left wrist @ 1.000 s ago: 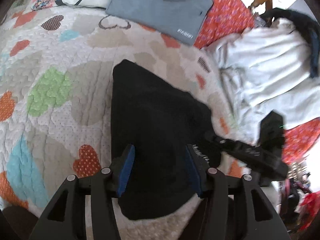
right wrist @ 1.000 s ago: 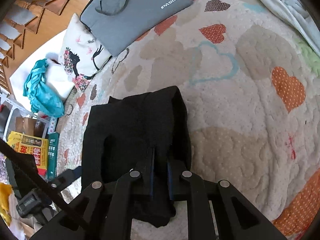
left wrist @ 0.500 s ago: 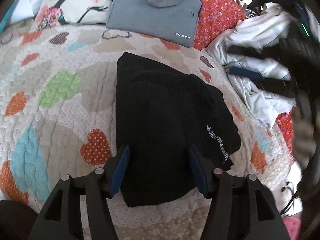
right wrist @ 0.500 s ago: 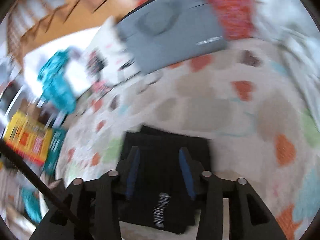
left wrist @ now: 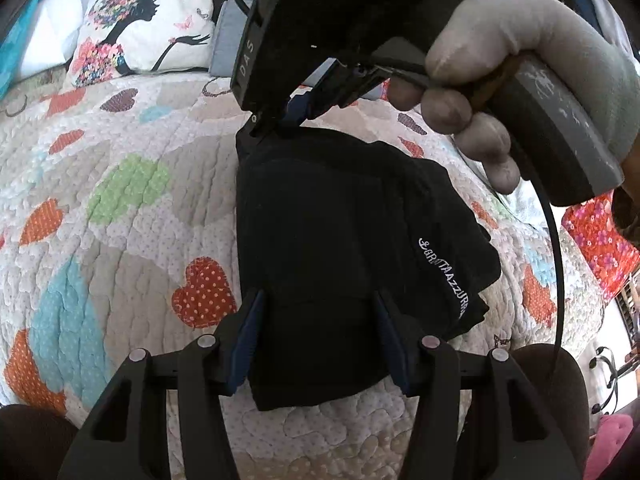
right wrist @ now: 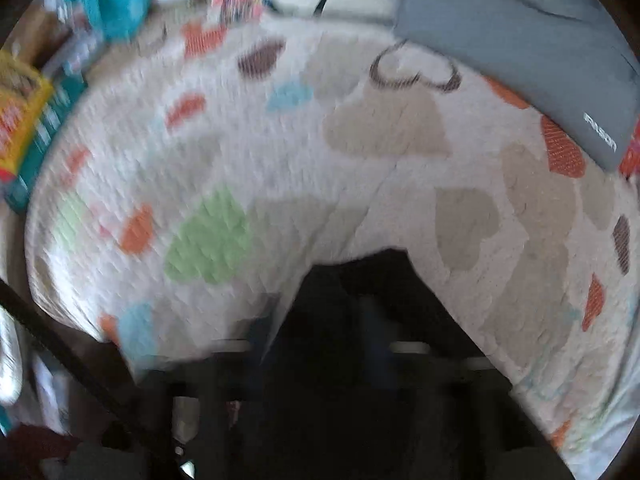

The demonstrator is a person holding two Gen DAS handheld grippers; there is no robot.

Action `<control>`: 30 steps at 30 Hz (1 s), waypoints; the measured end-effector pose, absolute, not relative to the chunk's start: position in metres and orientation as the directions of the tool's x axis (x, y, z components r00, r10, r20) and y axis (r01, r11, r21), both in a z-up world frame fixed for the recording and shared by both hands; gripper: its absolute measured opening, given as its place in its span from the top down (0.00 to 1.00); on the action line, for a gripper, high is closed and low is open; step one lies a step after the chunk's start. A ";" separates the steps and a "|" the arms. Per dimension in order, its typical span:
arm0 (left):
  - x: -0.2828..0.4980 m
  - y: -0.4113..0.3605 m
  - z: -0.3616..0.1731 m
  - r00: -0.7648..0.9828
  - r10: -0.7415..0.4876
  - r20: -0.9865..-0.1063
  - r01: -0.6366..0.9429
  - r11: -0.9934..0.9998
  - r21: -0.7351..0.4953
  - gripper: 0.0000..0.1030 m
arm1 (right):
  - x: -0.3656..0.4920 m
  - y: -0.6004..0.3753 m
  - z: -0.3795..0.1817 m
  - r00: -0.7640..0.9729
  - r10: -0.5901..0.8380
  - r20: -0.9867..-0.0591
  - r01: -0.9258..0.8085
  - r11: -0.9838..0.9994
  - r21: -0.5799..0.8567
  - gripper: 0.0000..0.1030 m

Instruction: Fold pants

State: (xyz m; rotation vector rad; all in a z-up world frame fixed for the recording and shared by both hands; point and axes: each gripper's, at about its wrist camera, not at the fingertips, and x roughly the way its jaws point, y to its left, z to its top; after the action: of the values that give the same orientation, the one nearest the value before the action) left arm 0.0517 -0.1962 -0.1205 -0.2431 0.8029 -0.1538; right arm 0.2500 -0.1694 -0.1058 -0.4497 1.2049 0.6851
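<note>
The black pants (left wrist: 336, 224) lie folded in a compact bundle on the heart-patterned quilt (left wrist: 120, 200), white lettering along the right edge. My left gripper (left wrist: 320, 336) is open, its blue pads either side of the bundle's near end, not closed on it. My right gripper (left wrist: 304, 108), held by a gloved hand (left wrist: 520, 80), is at the bundle's far edge in the left wrist view. In the blurred right wrist view the pants (right wrist: 360, 300) fill the bottom; the fingers there are dark and unclear.
A grey laptop sleeve (right wrist: 540, 40) lies at the quilt's far side beside a white pillow (left wrist: 140, 28) with a printed figure. A red floral cloth (left wrist: 600, 236) is at the right. Boxes (right wrist: 24, 120) and teal fabric (right wrist: 108, 0) sit off the bed's left.
My right gripper let go of the pants, opened, and swung over to the far edge of the bundle. My left gripper stayed open around the near end.
</note>
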 end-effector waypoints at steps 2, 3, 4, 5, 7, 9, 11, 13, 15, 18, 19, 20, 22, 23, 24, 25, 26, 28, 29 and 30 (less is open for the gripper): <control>0.052 -0.197 -0.121 0.687 -0.223 -0.692 0.040 0.962 -0.271 0.48 | 0.251 -0.167 -0.106 0.217 0.220 -0.951 -0.693 0.721 0.009 0.88; 0.052 -0.198 -0.121 0.687 -0.220 -0.692 0.039 0.963 -0.267 0.48 | 0.254 -0.166 -0.106 0.227 0.215 -0.950 -0.683 0.731 0.002 0.88; 0.052 -0.199 -0.121 0.688 -0.217 -0.693 0.039 0.964 -0.263 0.48 | 0.258 -0.164 -0.106 0.235 0.211 -0.949 -0.674 0.739 -0.002 0.89; 0.051 -0.198 -0.121 0.688 -0.219 -0.692 0.039 0.963 -0.266 0.48 | 0.262 -0.162 -0.106 0.241 0.209 -0.948 -0.665 0.747 -0.005 0.90; 0.051 -0.197 -0.121 0.686 -0.228 -0.691 0.040 0.960 -0.277 0.48 | 0.270 -0.155 -0.106 0.258 0.199 -0.946 -0.654 0.756 -0.019 0.94; 0.051 -0.197 -0.122 0.684 -0.229 -0.693 0.042 0.960 -0.276 0.48 | 0.278 -0.147 -0.107 0.273 0.186 -0.944 -0.646 0.762 -0.037 0.95; 0.051 -0.198 -0.122 0.686 -0.224 -0.692 0.044 0.962 -0.268 0.48 | 0.285 -0.141 -0.110 0.311 0.144 -0.939 -0.637 0.766 -0.093 1.00; 0.051 -0.197 -0.122 0.686 -0.228 -0.691 0.044 0.961 -0.273 0.48 | 0.291 -0.141 -0.108 0.323 0.153 -0.934 -0.626 0.775 -0.090 1.00; 0.051 -0.195 -0.122 0.685 -0.236 -0.689 0.043 0.957 -0.286 0.46 | 0.296 -0.158 -0.092 0.325 0.226 -0.918 -0.588 0.809 -0.009 0.99; 0.052 -0.191 -0.122 0.685 -0.245 -0.686 0.043 0.953 -0.299 0.46 | 0.292 -0.198 -0.064 0.326 0.325 -0.888 -0.535 0.837 0.110 0.95; 0.052 -0.190 -0.122 0.685 -0.246 -0.686 0.042 0.953 -0.299 0.46 | 0.286 -0.216 -0.054 0.327 0.353 -0.877 -0.525 0.839 0.142 0.90; 0.052 -0.190 -0.123 0.685 -0.247 -0.686 0.040 0.952 -0.303 0.45 | 0.281 -0.230 -0.049 0.326 0.369 -0.870 -0.515 0.842 0.164 0.83; 0.054 -0.188 -0.123 0.683 -0.251 -0.685 0.037 0.950 -0.311 0.44 | 0.267 -0.269 -0.044 0.296 0.452 -0.841 -0.469 0.836 0.284 0.76; 0.054 -0.187 -0.123 0.682 -0.255 -0.686 0.034 0.948 -0.318 0.43 | 0.264 -0.281 -0.045 0.272 0.497 -0.824 -0.450 0.823 0.348 0.76; 0.055 -0.185 -0.124 0.680 -0.258 -0.687 0.031 0.945 -0.325 0.42 | 0.260 -0.300 -0.051 0.236 0.562 -0.792 -0.414 0.796 0.441 0.76; 0.056 -0.183 -0.125 0.676 -0.264 -0.688 0.023 0.941 -0.338 0.40 | 0.255 -0.318 -0.061 0.205 0.622 -0.756 -0.371 0.764 0.527 0.72; 0.057 -0.181 -0.126 0.673 -0.270 -0.689 0.018 0.937 -0.350 0.36 | 0.253 -0.328 -0.070 0.186 0.657 -0.731 -0.340 0.741 0.579 0.65; 0.059 -0.175 -0.134 0.655 -0.301 -0.694 -0.002 0.917 -0.399 0.33 | 0.249 -0.351 -0.096 0.194 0.655 -0.731 -0.266 0.752 0.603 0.61; 0.060 -0.169 -0.138 0.648 -0.331 -0.686 -0.009 0.897 -0.442 0.31 | 0.249 -0.364 -0.112 0.216 0.602 -0.769 -0.219 0.797 0.563 0.62; 0.059 -0.166 -0.138 0.647 -0.348 -0.678 -0.007 0.887 -0.462 0.31 | 0.250 -0.376 -0.127 0.236 0.537 -0.810 -0.171 0.843 0.509 0.62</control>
State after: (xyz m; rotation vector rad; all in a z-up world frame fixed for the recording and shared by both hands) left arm 0.0594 -0.1661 -0.1379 -0.4520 0.8515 -0.2018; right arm 0.2499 -0.3762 -0.1266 0.3458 1.2445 0.4987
